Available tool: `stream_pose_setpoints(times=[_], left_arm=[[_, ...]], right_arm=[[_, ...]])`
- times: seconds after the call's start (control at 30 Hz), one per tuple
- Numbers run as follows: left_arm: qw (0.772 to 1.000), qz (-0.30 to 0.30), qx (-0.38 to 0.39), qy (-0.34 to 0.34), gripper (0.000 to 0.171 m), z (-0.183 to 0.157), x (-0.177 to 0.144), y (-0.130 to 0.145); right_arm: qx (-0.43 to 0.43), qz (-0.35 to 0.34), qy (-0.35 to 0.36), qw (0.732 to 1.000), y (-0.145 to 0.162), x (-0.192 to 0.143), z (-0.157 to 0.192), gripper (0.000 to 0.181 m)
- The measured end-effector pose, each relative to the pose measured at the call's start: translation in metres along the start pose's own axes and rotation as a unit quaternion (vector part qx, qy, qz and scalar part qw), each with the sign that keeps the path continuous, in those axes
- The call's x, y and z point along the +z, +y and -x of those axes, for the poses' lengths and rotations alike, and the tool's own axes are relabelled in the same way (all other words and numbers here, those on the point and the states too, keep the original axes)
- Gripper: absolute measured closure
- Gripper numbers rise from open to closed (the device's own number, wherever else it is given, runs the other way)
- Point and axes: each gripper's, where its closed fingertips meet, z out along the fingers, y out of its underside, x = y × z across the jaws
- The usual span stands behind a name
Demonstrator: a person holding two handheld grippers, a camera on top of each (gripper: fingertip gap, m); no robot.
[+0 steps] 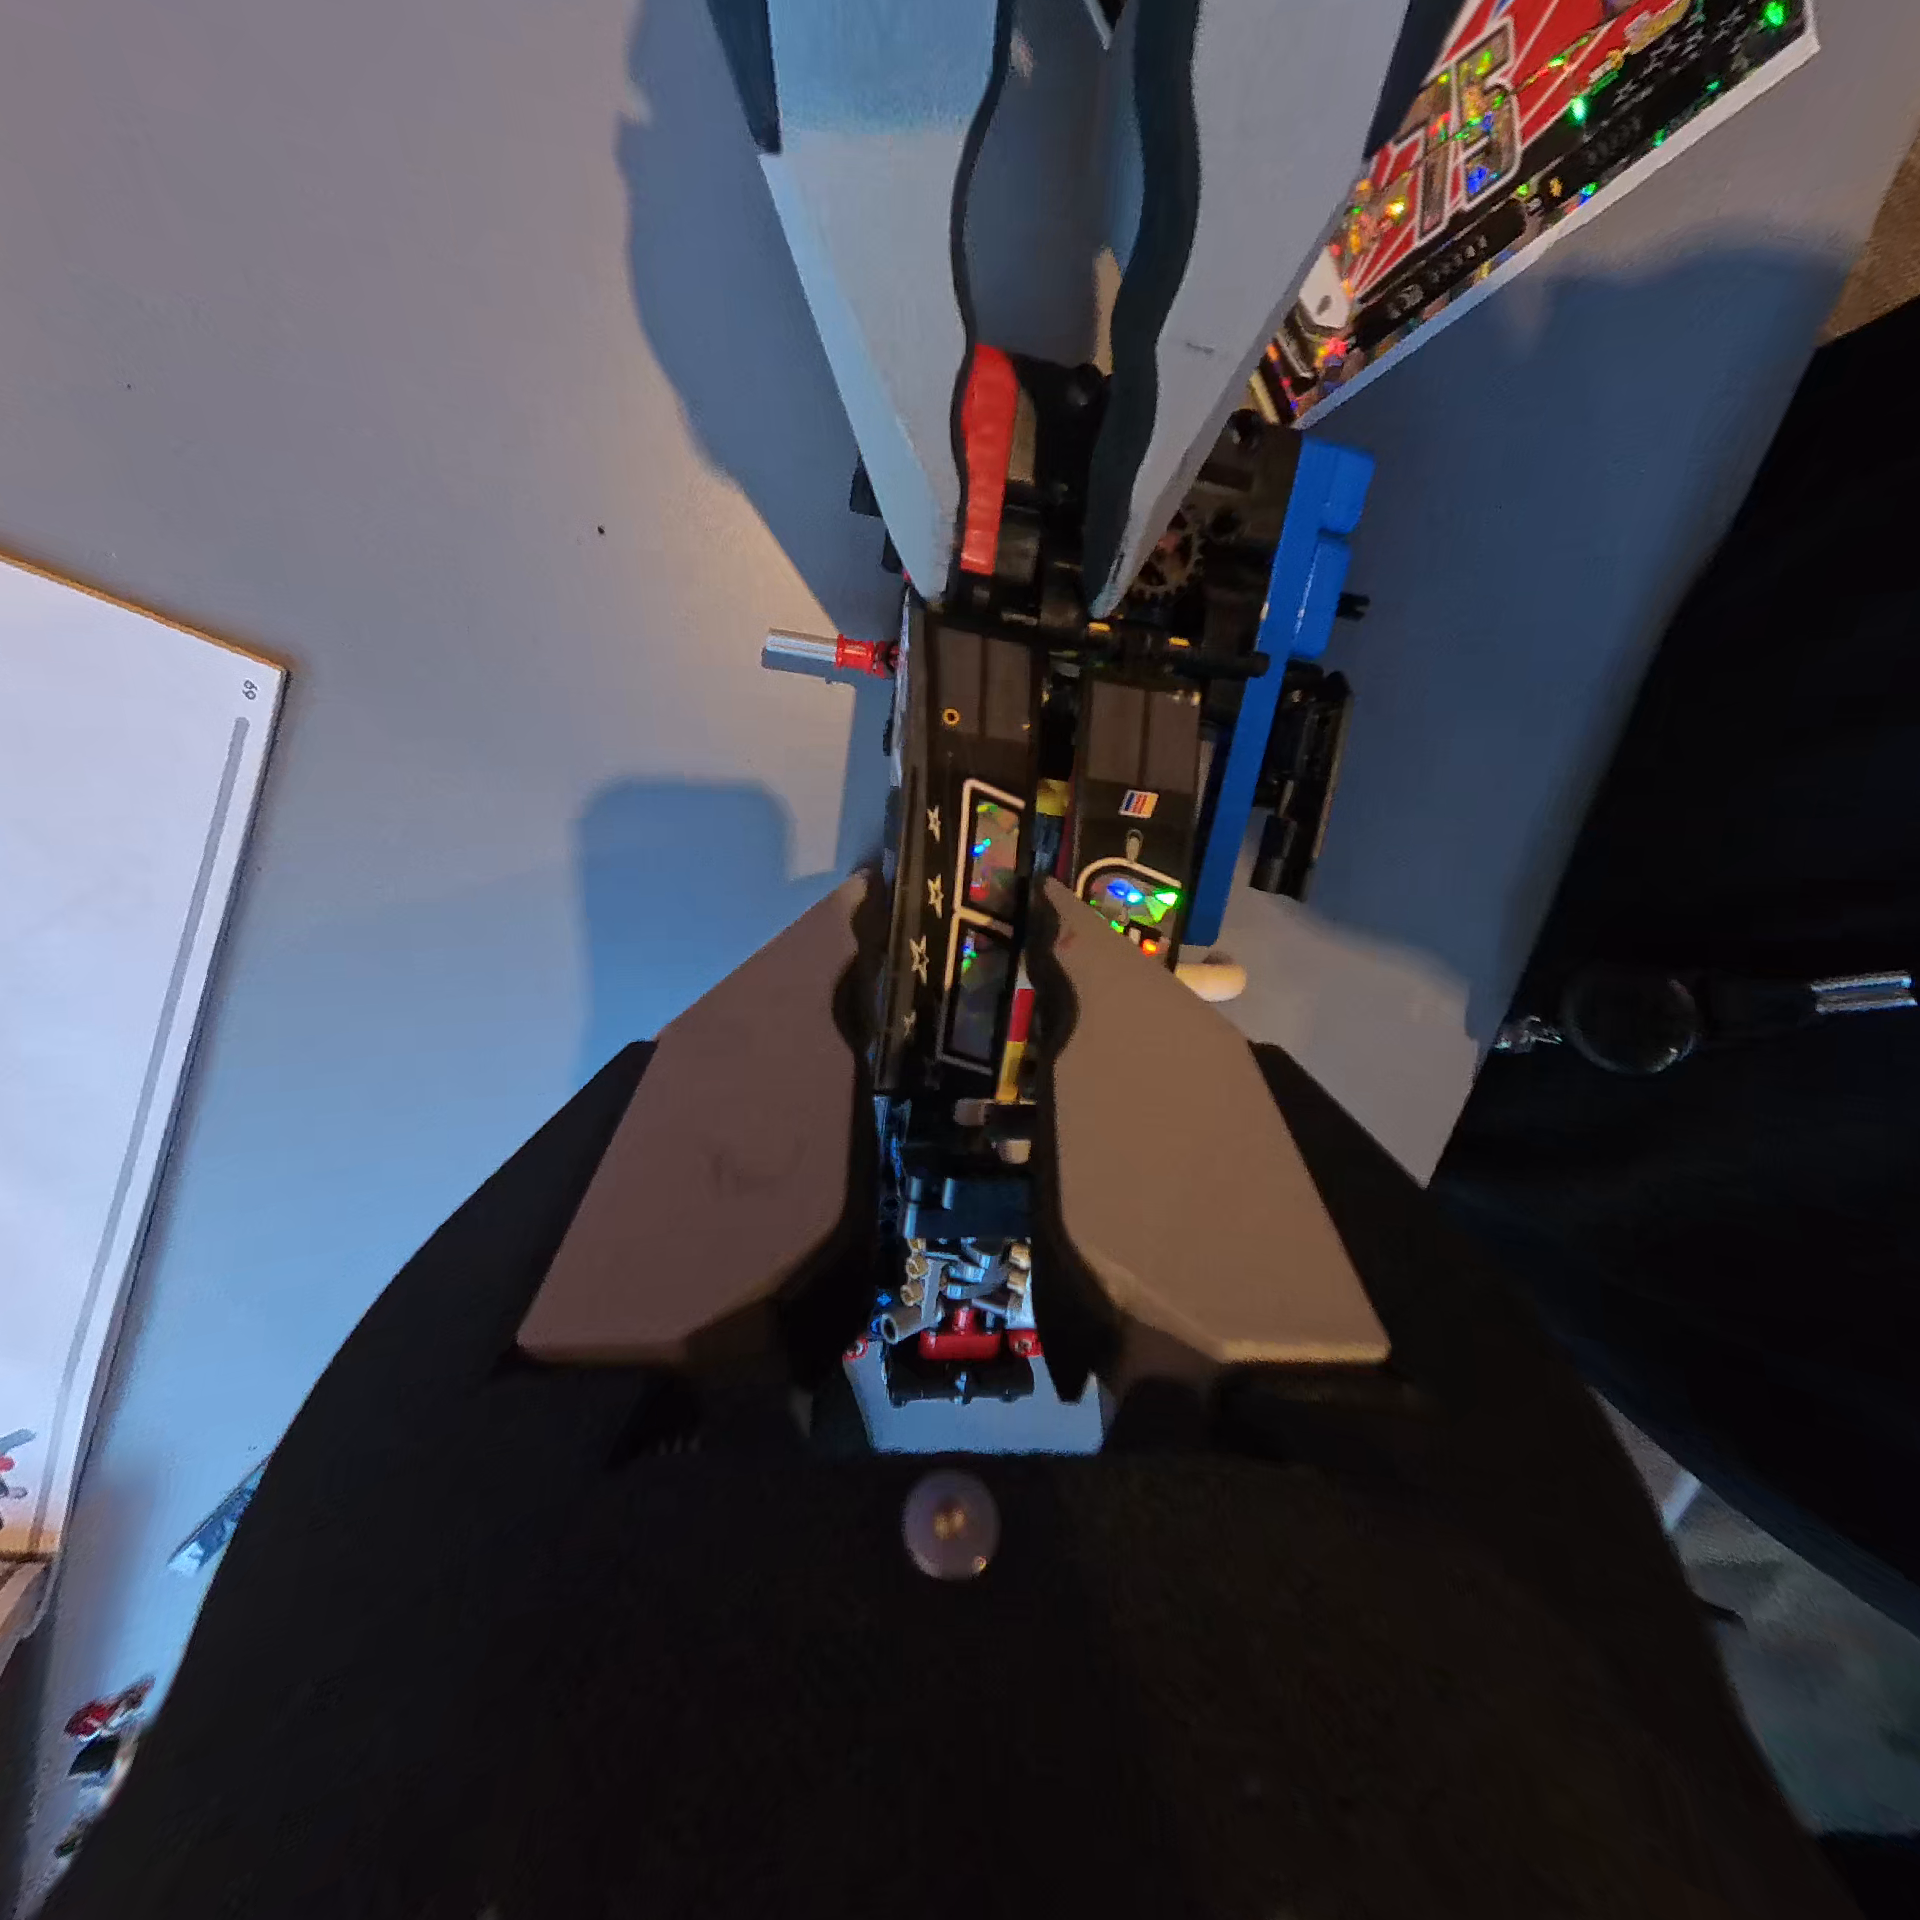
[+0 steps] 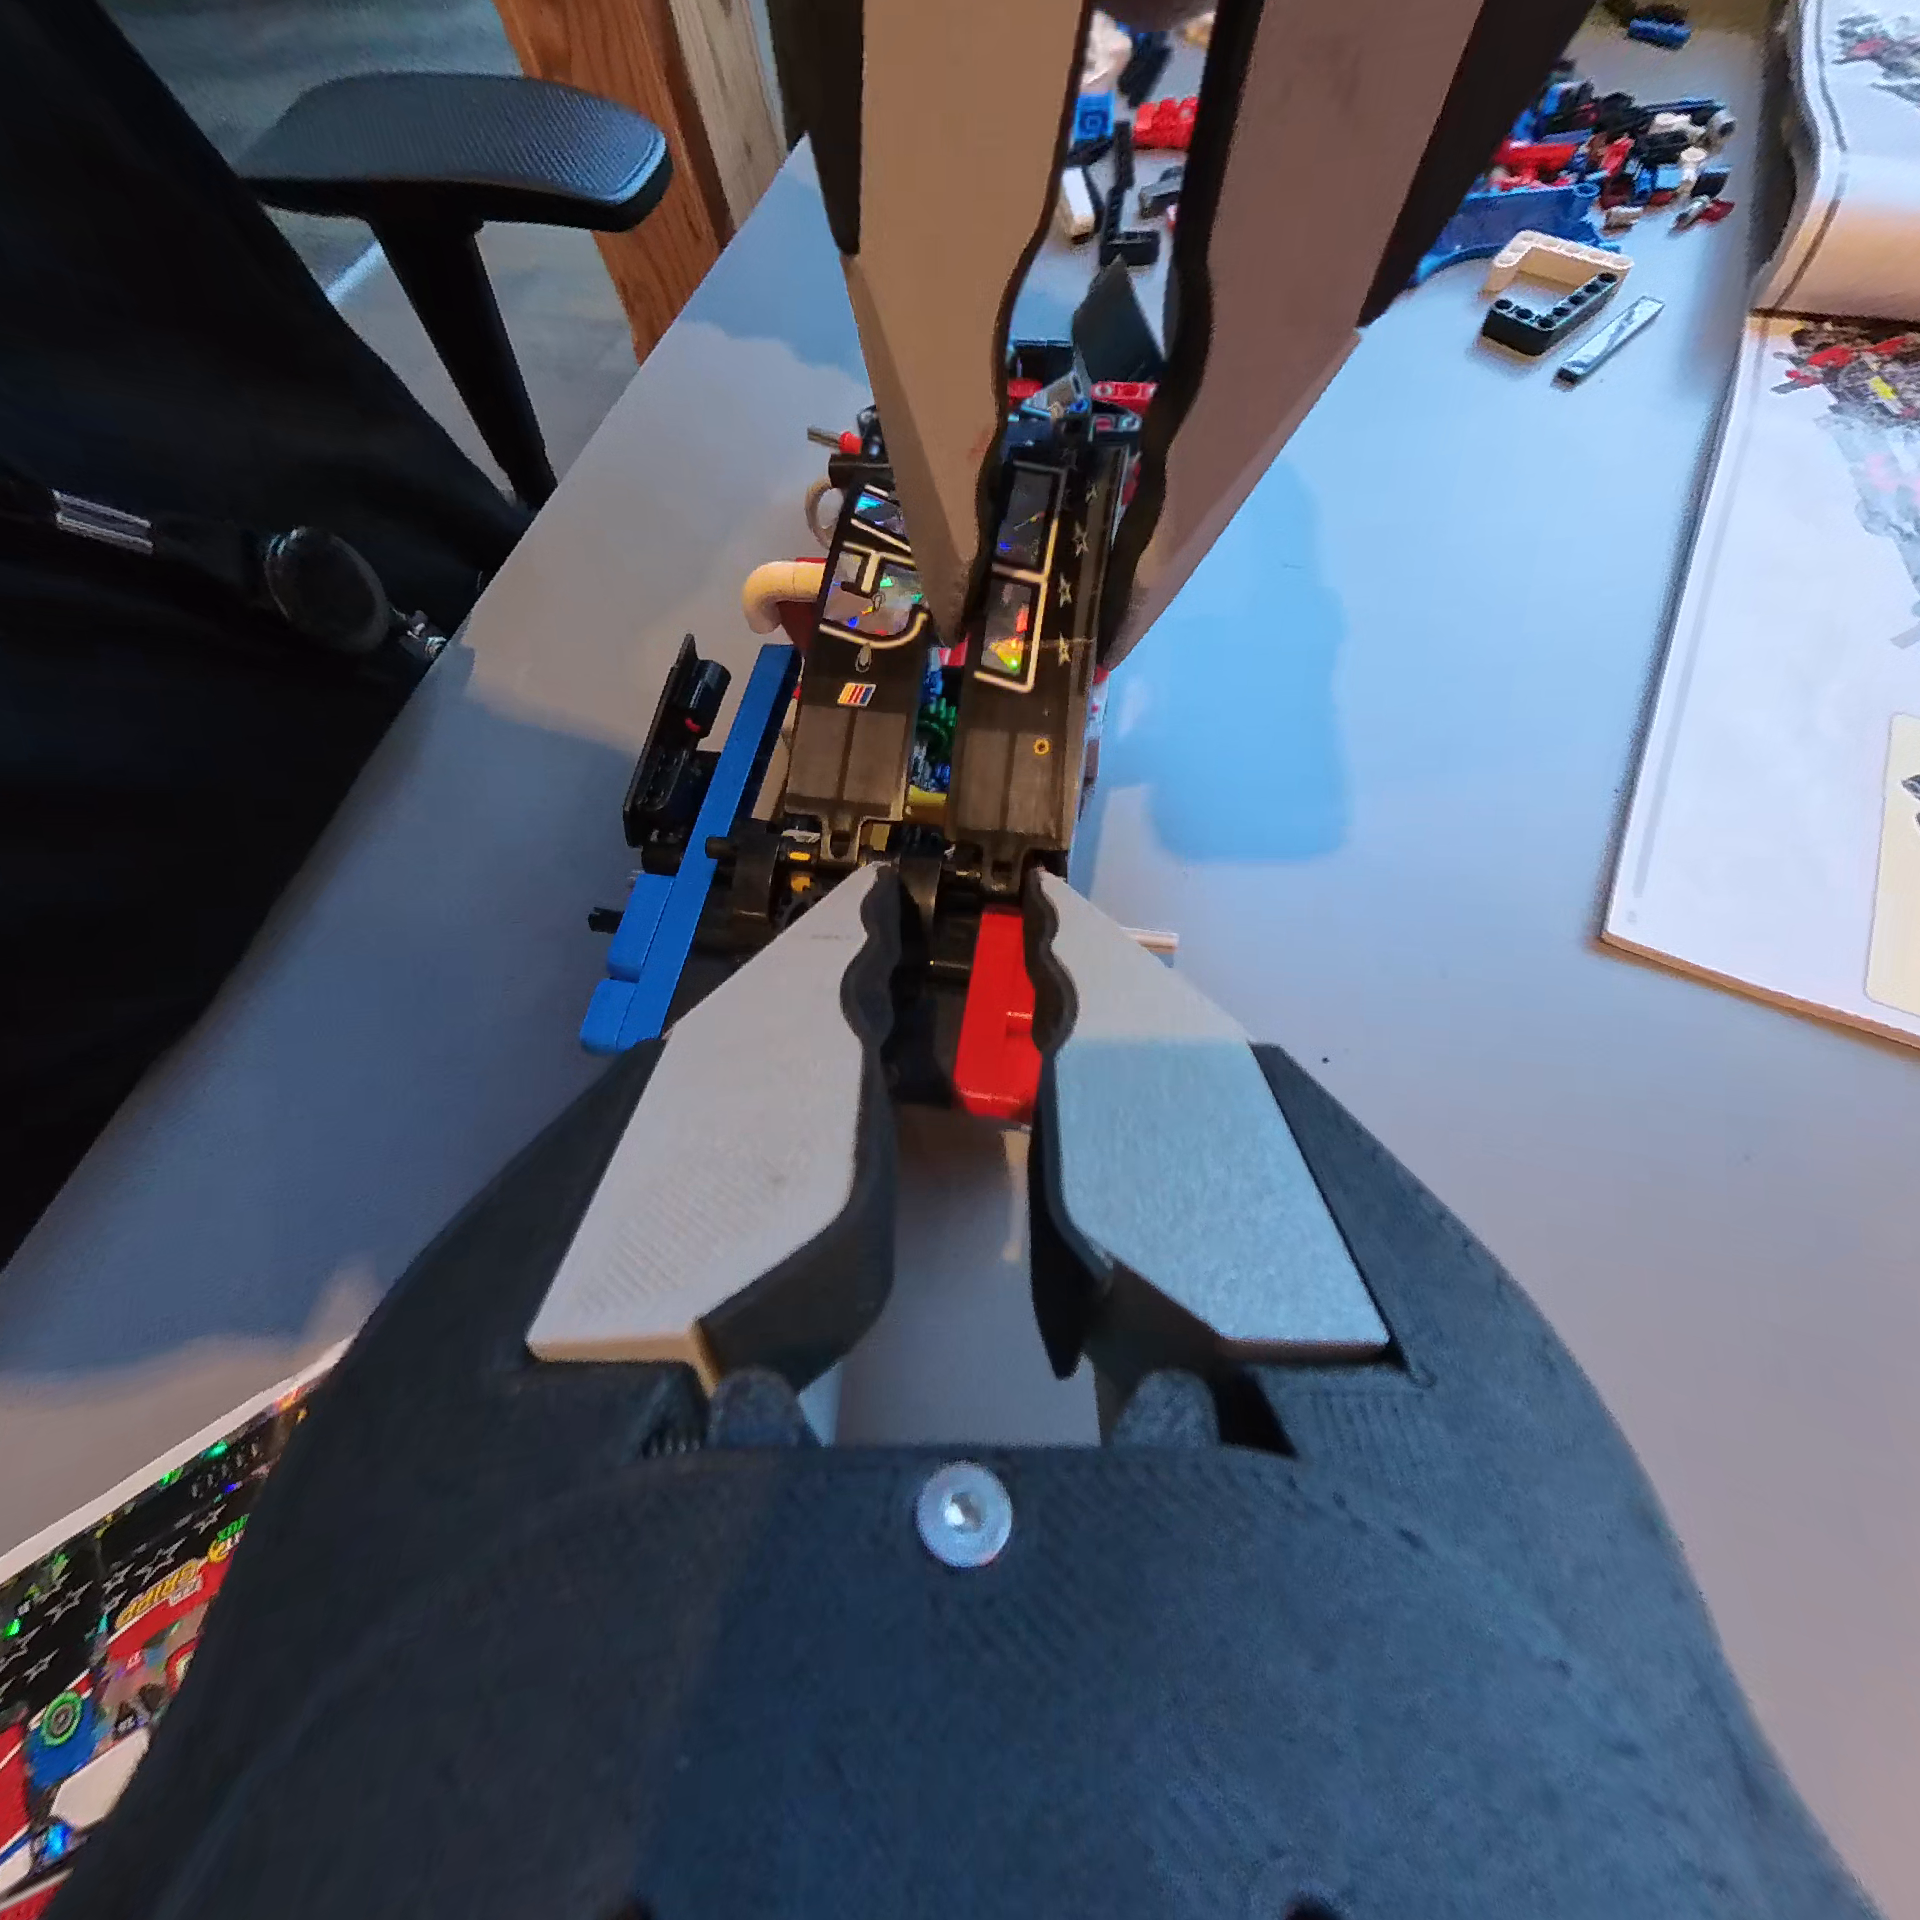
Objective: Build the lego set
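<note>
Left gripper [image 1: 951, 904] is clamped on one black panel of the model [image 1: 1049, 831], right gripper [image 2: 951, 894] pinching its red piece [image 2: 992, 1008] at the opposite end. Model sits on the table [image 2: 1403, 727]; loose bricks [image 2: 1590, 156] far beyond, booklet [image 2: 1766, 727] off right.

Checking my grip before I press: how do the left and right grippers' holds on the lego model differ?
The left gripper has its jaws astride the starred black panel; the right gripper pinches the red piece at the opposite end. The model runs deep between the left jaws, but sits only near the right jaws' tips. Both are closed on the lego model, facing each other.
</note>
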Motion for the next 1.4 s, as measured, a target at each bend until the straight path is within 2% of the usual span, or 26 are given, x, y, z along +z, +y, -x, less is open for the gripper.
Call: stream_pose_setpoints(times=[0.4, 0.93, 1.4], left_arm=[[0.999, 0.013, 0.015, 0.037, 0.149, -0.003, -0.001, 0.009], [0.998, 0.041, 0.025, 0.043, 0.149, -0.006, 0.004, 0.02], [0.997, 0.049, 0.025, 0.058, 0.15, -0.012, 0.004, 0.025]], right_arm=[[-0.008, 0.007, -0.01, 1.0, -0.003, 0.006, 0.003, 0.161], [0.001, 0.024, -0.036, 0.999, -0.005, 0.01, 0.005, 0.162], [-0.061, 0.094, -0.024, 0.993, -0.005, 0.015, 0.009, 0.162]])
